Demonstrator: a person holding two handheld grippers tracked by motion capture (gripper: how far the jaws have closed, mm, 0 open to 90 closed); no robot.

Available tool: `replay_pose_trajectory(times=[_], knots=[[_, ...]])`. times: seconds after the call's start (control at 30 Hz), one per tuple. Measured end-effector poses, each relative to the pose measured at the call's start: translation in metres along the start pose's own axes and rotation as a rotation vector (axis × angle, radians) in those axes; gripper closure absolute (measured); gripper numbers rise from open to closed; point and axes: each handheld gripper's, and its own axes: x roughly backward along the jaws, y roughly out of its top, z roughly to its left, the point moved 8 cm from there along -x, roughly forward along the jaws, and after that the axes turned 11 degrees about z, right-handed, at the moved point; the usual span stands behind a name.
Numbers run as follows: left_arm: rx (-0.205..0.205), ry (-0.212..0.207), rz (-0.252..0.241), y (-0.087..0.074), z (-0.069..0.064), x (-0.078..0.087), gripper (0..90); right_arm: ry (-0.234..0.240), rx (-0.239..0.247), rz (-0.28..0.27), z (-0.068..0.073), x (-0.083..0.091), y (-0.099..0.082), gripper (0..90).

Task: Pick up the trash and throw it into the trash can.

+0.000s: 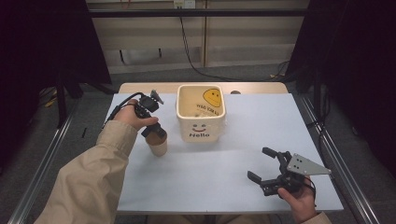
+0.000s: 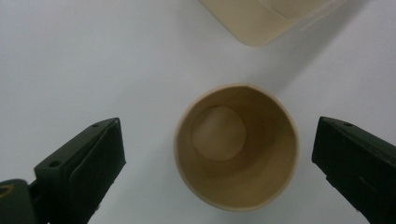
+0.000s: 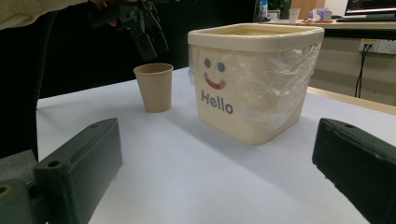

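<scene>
Left hand-held gripper (image 1: 156,132) hangs straight above a paper cup (image 1: 157,145), pointing down at it, jaws spread wide and not touching it. From the left gripper view the cup (image 2: 236,147) sits between the two jaws with bare counter showing on either side, and its inside looks empty, just the tan bottom. The cup stands upright on the pale counter (image 1: 210,172), left of centre and just beside the front left corner of a cream square bin (image 1: 201,113).

That bin stands near the back middle of the counter. It carries a smiling face and the word "Hello" on its front, and a thin clear plastic liner (image 3: 271,88) hangs over its side in the right gripper view. A yellow smiley shows on its inner wall; I cannot tell whether anything lies at the bottom.

Over at the front right, the right hand-held gripper (image 1: 262,164) is held low, well apart from both containers, jaws open and holding nothing, pointed toward the bin (image 3: 252,79) and cup (image 3: 154,86).
</scene>
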Motion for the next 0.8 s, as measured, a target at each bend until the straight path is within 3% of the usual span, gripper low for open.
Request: replay_pose_trajectory(times=[0.07, 0.27, 0.3, 0.5, 0.8], knots=[[-0.015, -0.005, 0.036, 0.000, -0.003, -0.006, 2.4, -0.004, 0.001, -0.002, 0.000, 0.001, 0.000, 1.2], [0.008, -0.017, 0.050, 0.001, -0.006, -0.015, 2.2, -0.004, 0.002, -0.003, 0.000, 0.001, 0.000, 1.3], [0.041, -0.018, 0.041, 0.002, -0.007, -0.017, 2.2, -0.004, 0.000, -0.002, 0.000, 0.001, 0.000, 1.3], [0.053, -0.017, 0.063, 0.000, -0.007, -0.020, 3.8, 0.000, 0.003, 0.000, 0.000, 0.000, 0.000, 1.3], [0.085, -0.046, 0.106, -0.003, -0.008, -0.022, 16.6, -0.007, 0.002, -0.002, -0.001, 0.000, 0.000, 1.3]])
